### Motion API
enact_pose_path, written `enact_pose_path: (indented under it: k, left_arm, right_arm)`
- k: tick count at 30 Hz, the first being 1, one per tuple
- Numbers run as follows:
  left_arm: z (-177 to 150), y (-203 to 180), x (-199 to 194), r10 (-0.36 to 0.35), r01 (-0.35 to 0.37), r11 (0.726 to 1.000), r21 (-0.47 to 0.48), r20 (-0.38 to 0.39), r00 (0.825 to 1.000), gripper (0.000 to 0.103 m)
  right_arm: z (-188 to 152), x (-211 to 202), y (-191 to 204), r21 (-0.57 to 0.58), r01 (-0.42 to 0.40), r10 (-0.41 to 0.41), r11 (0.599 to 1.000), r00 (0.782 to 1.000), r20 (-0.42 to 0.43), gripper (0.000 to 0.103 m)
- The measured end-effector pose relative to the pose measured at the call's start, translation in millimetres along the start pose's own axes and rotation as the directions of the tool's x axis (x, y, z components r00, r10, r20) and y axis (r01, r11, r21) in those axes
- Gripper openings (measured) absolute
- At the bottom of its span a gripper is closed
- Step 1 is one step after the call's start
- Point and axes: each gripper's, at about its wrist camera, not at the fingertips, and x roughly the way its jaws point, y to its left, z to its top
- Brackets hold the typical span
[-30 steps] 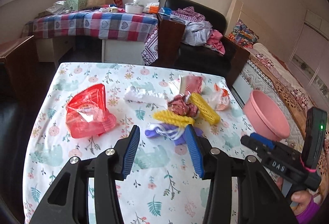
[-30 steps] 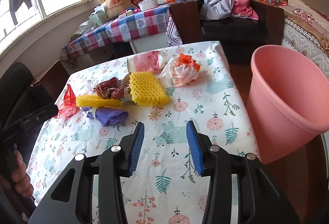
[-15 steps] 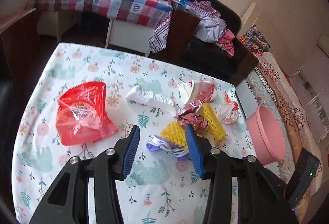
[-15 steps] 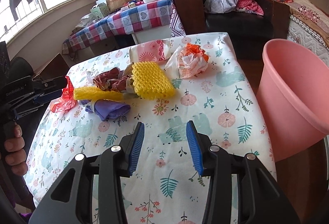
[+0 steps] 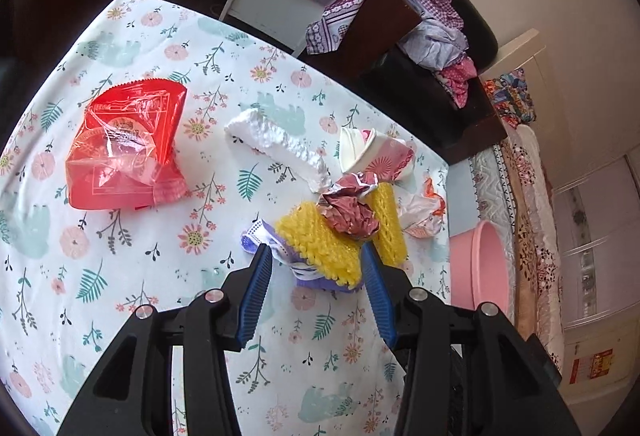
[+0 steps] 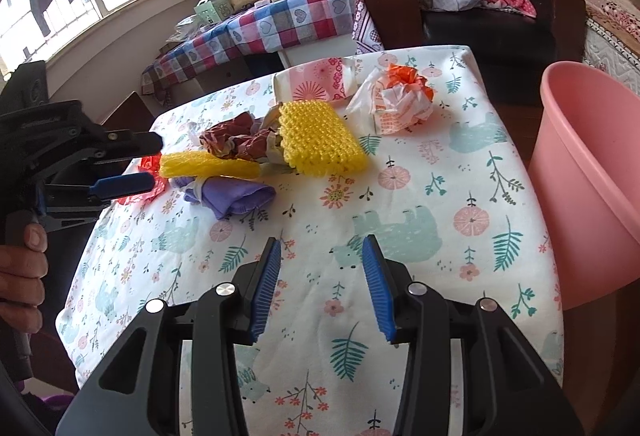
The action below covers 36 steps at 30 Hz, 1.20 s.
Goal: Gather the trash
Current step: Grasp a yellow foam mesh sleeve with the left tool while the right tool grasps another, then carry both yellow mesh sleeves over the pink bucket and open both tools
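The left wrist camera peers steeply down over the trash pile, close above the yellow foam net (image 5: 320, 248), while the right wrist camera looks across the floral tablecloth (image 6: 420, 236) from farther back, both sharing the pile and pink bin (image 5: 480, 264).

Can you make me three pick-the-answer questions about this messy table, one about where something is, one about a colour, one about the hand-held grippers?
1. Where is the pink bin?
A. on the table
B. beside the table
C. on the sofa

2. What colour is the big plastic bag?
A. red
B. green
C. black

3. How is the right hand-held gripper?
A. shut on a cup
B. shut on a bag
C. open, holding nothing

Answers:
1 B, the bin stands past the table edge.
2 A, the bag is shiny red.
3 C, only tablecloth shows between its blue pads.
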Motion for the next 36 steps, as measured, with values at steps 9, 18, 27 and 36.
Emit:
enact_pose_path:
  k: [9,18,27,36]
  left_arm:
    - [1.4,-14.5,8.8,0.051,-0.052,0.997,0.048,0.018,0.999,0.012]
    - [-4.2,-3.5,-33.6,0.045,-0.067,0.989,0.135,0.154,0.987,0.007]
    - [-21.6,20.4,-66.4,0.054,-0.107,0.975,0.193,0.260,0.964,0.007]
    - [-25.8,33.8,-62.7,0.019,-0.070,0.978,0.197,0.251,0.968,0.007]
  right_arm:
    - [-0.8,2.7,-5.1,0.025,-0.053,0.053,0.998,0.998,-0.019,0.043]
    - [-2.3,2.8,4.8,-0.032,-0.039,0.038,0.999,0.999,-0.033,0.043]
    - [29.0,-0.7,7.2,-0.069,0.001,0.001,0.998,1.000,0.030,0.043]
    - [47.0,34.6,33.7,-0.243,0.060,-0.073,0.968,0.996,-0.046,0.043]
